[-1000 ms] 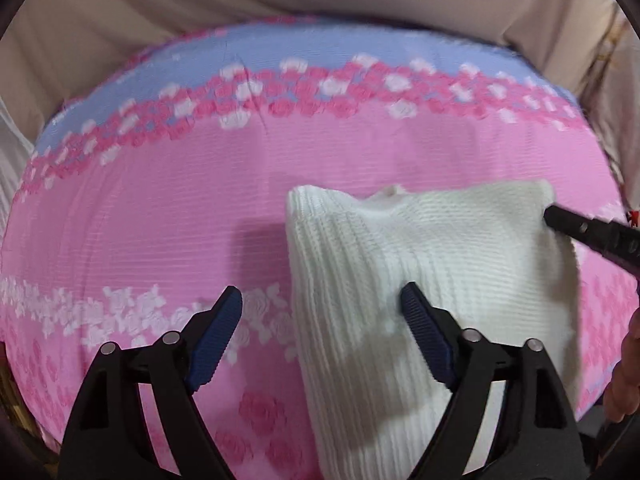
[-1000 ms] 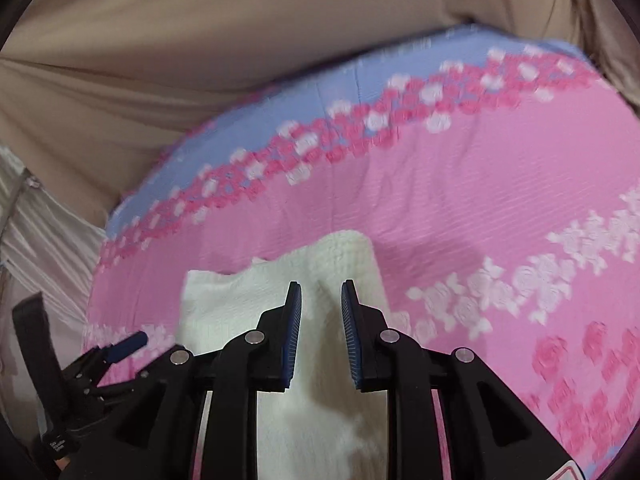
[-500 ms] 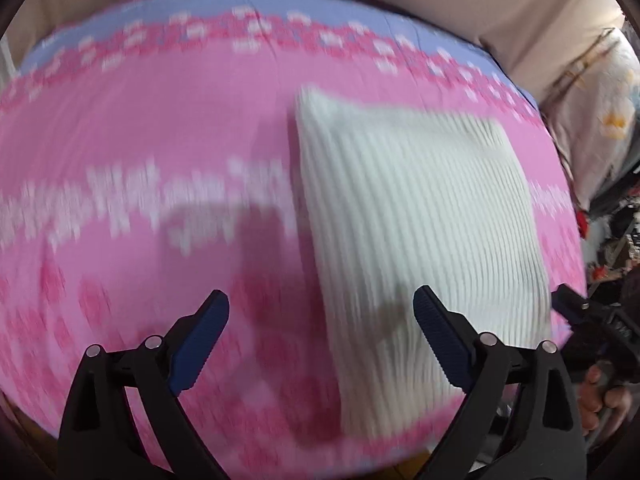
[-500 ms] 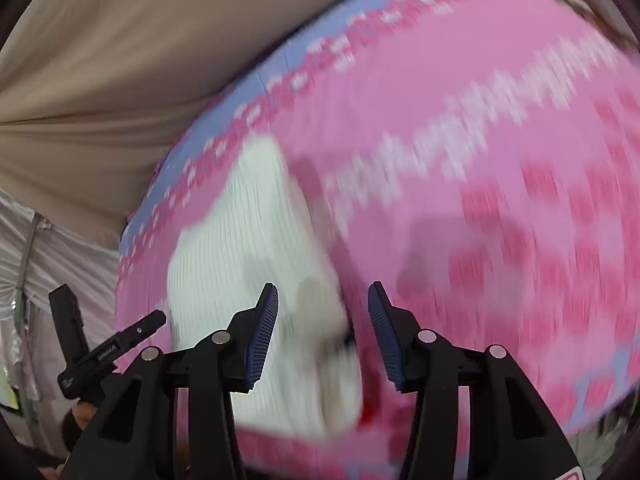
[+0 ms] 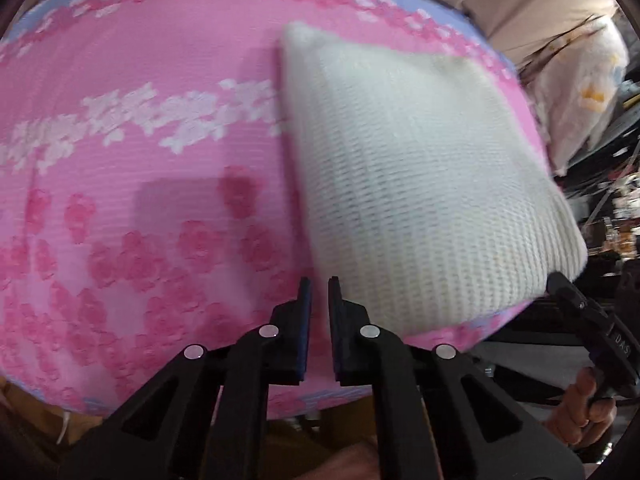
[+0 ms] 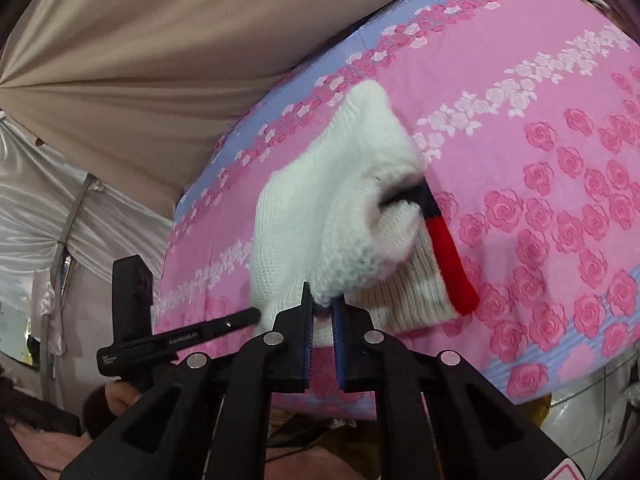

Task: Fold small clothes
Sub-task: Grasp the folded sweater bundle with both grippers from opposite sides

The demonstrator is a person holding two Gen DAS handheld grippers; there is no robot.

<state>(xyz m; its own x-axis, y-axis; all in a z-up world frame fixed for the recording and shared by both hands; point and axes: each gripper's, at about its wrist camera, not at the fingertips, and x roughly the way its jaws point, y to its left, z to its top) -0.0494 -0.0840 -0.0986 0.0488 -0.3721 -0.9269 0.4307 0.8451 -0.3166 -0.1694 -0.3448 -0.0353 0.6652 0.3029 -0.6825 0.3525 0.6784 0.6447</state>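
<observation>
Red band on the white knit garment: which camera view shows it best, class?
The right wrist view: the red band runs along the white knit garment's underside edge, exposed where the right gripper pinches up a corner. The left wrist view shows only the garment's plain ribbed top; the band is hidden there.

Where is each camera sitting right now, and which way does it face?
Left wrist: on the left gripper, facing across the pink bedspread at the white knit garment; fingers of a hand show.
Right wrist: on the right gripper, shut on the garment's lifted near edge; a hand shows lower left.
Shared: garment, bedspread, and each other's gripper.
</observation>
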